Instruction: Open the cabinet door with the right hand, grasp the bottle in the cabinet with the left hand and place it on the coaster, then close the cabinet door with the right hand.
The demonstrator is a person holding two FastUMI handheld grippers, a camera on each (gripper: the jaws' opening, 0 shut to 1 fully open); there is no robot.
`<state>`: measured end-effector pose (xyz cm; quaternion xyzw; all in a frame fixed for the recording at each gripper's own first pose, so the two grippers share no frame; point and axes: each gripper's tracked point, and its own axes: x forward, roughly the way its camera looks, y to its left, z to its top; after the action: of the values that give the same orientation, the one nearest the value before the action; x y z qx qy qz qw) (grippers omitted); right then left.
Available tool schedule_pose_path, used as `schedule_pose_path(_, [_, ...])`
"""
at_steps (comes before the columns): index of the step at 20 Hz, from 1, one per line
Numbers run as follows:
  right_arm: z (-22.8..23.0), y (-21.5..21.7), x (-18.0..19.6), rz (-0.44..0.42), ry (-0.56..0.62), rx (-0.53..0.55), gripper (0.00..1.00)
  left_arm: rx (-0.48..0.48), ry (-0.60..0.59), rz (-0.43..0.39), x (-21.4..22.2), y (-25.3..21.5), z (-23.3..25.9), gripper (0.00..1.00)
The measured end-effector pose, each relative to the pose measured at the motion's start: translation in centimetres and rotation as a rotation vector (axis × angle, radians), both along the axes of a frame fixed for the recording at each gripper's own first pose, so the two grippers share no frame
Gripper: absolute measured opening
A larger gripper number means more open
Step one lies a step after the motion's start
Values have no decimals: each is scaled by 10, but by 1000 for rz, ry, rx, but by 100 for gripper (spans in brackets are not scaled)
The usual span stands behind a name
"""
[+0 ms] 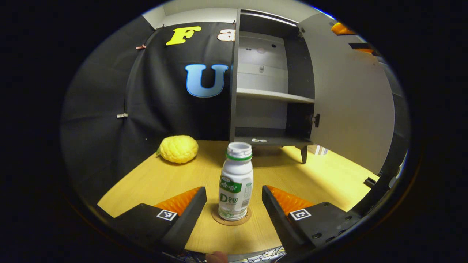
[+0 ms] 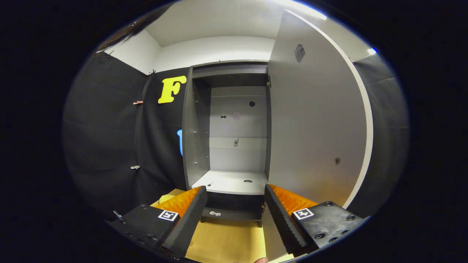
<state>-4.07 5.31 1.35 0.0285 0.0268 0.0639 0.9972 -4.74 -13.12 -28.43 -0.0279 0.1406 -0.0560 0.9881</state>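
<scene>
bottle [image 1: 236, 182]: upright on coaster [image 1: 231, 220], between left gripper [image 1: 234, 202] fingers, untouched
left fingers: wide
right gripper [image 2: 236, 208] fingers: wide, facing open cabinet door [image 2: 314, 138]

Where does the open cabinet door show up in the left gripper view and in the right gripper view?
Left gripper view: the cabinet door stands open at upper right, right of the cabinet, beyond the bottle.
Right gripper view: the door fills the right of centre, swung out from the cabinet.
Shared landmark: the cabinet's middle shelf.
</scene>
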Motion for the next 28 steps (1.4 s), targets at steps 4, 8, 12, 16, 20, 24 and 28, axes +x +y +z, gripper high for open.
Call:
schedule_pose_path(4, [4, -9, -9, -5, -9, 17, 98, -4, -71, 44, -2, 10, 83, 96])
schedule_pose_path(8, [9, -17, -24, 9, -1, 43, 97, -5, -124, 82, 2, 16, 161, 96])
schedule_pose_path(12, [15, -40, -43, 4, 22, 65, 98, -16, -180, 81, 15, 13, 227, 96])
schedule_pose_path(16, [22, -65, -70, -7, 40, 98, 96, -16, -209, 62, 27, 7, 265, 96])
schedule_pose_path(20, [23, -107, -84, -85, 53, 100, 96, -6, -240, 45, 35, 2, 290, 96])
schedule_pose_path(24, [16, -166, -74, -208, 55, 82, 91, -11, -230, 31, 39, -2, 290, 96])
schedule_pose_path(28, [7, -204, -57, -289, 44, 71, 98, -6, -217, 43, 37, 3, 286, 96])
